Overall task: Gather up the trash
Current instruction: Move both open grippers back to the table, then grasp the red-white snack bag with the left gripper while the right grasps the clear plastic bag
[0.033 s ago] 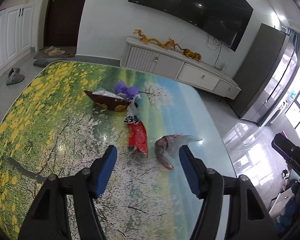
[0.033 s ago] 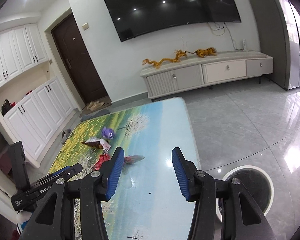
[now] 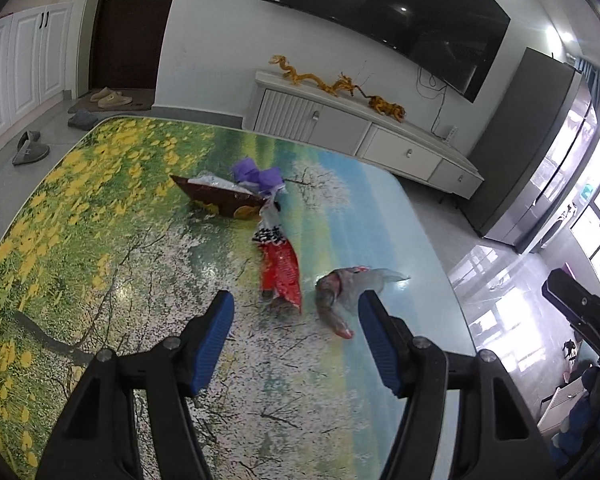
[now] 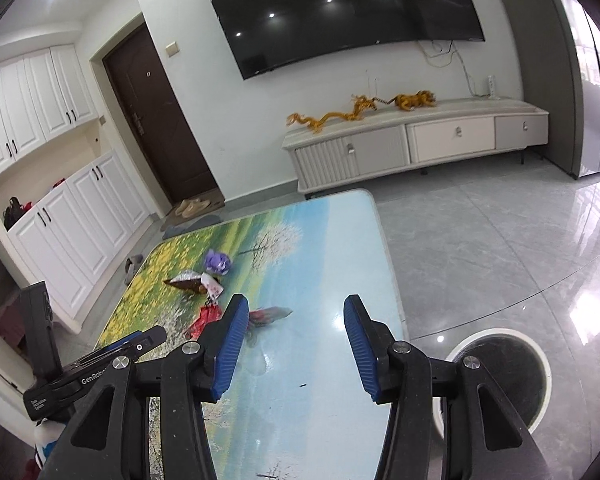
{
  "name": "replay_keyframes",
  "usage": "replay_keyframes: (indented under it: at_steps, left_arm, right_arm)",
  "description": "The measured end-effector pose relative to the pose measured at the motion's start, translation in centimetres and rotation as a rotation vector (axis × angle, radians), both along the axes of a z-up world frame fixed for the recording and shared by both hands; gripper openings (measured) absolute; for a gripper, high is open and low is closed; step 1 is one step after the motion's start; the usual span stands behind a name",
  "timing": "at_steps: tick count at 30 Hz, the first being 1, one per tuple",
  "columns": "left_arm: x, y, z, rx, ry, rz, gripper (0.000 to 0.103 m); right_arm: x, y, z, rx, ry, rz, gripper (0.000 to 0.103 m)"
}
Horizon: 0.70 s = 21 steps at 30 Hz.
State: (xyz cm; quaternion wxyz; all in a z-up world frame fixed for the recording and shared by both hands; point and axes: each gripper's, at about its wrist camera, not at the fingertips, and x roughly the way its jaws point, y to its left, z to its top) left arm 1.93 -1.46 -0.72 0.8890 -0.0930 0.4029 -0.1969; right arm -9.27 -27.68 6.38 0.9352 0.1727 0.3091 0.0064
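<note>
I see nothing changed from the earlier frames: both views match them, no piece of litter has shifted and neither claw has altered its spread. My left gripper hovers over the glossy table printed with a flowering landscape, jaws spread and empty. I take the crumpled red foil snack wrapper as my landmark; it lies on the table just ahead of the left gripper's fingertips and is not touched by them. Just right of the red wrapper lies a crumpled clear plastic bag with red print, close to the right-hand blue pad. Touching the red wrapper's far end is a small white wrapper with black print. Beyond that sits an open brown wrapper with a silver lining, and a crumpled purple wrapper rests against its far side. My right gripper is likewise parted with nothing between its pads, over bare table to the right of the red wrapper. Well right of the wrapper, on the floor, stands a round white-rimmed bin.
</note>
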Motion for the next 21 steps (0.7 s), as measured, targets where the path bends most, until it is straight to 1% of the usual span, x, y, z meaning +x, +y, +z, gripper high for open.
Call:
replay_keyframes:
  at_steps: [4,10,12,17,19,21]
  left_arm:
    - [1.5,0.0,-1.8,-0.006,0.045,0.001,0.063]
    - [3.9,-0.5,-3.7,-0.011,0.082,-0.008,0.061]
    - [4.6,-0.6,-4.1,-0.012,0.092,-0.016,0.058]
    - [5.8,-1.2,-5.2,0.006,0.118,-0.035,0.041]
    - [6.1,-1.4,-5.4,0.009,0.115,-0.045,0.034]
    - [6.3,-1.5,-5.5,0.008,0.113,-0.055,0.03]
  right_arm:
    - [2.0,1.5,-2.1,0.021,0.055,0.05,0.047]
    - [5.0,3.4,-4.7,0.046,0.12,0.122,0.047]
    - [5.9,3.9,-5.4,0.057,0.135,0.143,0.047]
    - [7.6,4.9,-6.8,0.073,0.167,0.177,0.047]
    - [8.2,5.3,-7.2,0.08,0.18,0.191,0.047]
    - [8.8,5.8,-7.7,0.086,0.192,0.205,0.047]
